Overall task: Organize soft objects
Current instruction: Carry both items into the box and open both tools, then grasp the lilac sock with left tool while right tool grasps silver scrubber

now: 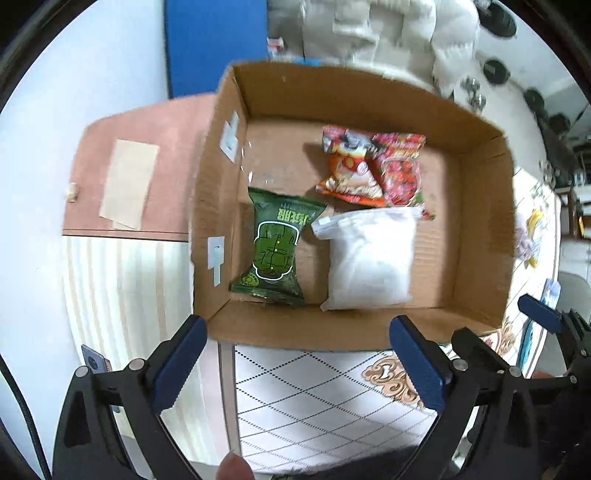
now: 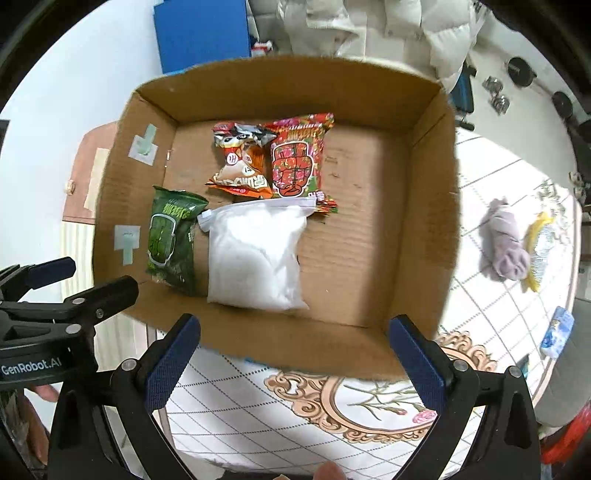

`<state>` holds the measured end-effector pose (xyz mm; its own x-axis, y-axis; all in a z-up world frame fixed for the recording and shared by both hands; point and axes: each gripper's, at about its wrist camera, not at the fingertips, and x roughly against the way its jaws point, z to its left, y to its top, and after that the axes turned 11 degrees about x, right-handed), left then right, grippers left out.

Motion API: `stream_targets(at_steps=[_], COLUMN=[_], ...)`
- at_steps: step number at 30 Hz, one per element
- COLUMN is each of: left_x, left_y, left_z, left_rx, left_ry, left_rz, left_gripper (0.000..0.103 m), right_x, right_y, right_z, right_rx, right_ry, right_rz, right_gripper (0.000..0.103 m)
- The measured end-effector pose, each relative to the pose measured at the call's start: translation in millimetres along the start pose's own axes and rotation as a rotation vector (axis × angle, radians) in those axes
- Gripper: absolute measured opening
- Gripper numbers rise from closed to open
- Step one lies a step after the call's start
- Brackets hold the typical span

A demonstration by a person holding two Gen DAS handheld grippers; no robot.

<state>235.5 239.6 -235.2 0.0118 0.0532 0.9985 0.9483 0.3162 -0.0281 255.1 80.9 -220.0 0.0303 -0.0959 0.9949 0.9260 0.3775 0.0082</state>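
Observation:
A cardboard box (image 1: 476,229) (image 2: 369,347) stands on the table. Inside lie a green snack packet (image 1: 275,247) (image 2: 171,240), a white zip bag (image 1: 369,258) (image 2: 255,254), an orange packet (image 1: 347,166) (image 2: 240,162) and a red packet (image 1: 400,170) (image 2: 297,158). My left gripper (image 1: 295,332) is open and empty just before the box's near wall. My right gripper (image 2: 293,332) is open and empty at the same wall. The left gripper also shows in the right wrist view (image 2: 85,284), and the right gripper shows in the left wrist view (image 1: 506,325).
A purple cloth bundle (image 2: 504,240) and a yellow-edged packet (image 2: 539,247) lie on the patterned tablecloth (image 2: 295,417) right of the box. A small blue-white packet (image 2: 557,332) lies near the table's right edge. A pink cabinet (image 1: 122,173) stands left; a white jacket (image 1: 388,33) hangs behind.

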Motion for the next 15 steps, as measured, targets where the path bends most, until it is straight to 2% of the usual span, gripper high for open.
stream_targets(at_steps=[9,15], left_x=[60,89], left_y=[-39,-63], left_z=[-5,-6], left_rx=[0.003,0.005], left_ry=[-0.002,0.003], left_rz=[-0.193,-0.286], left_gripper=[0.102,0.102], right_x=[43,72], right_y=[-49,-76], right_z=[17,17], right_rx=[0.016,0.012], right_ry=[-0.031,-0.053], right_rz=[-0.135,-0.209], right_gripper=[0.103,0.103])
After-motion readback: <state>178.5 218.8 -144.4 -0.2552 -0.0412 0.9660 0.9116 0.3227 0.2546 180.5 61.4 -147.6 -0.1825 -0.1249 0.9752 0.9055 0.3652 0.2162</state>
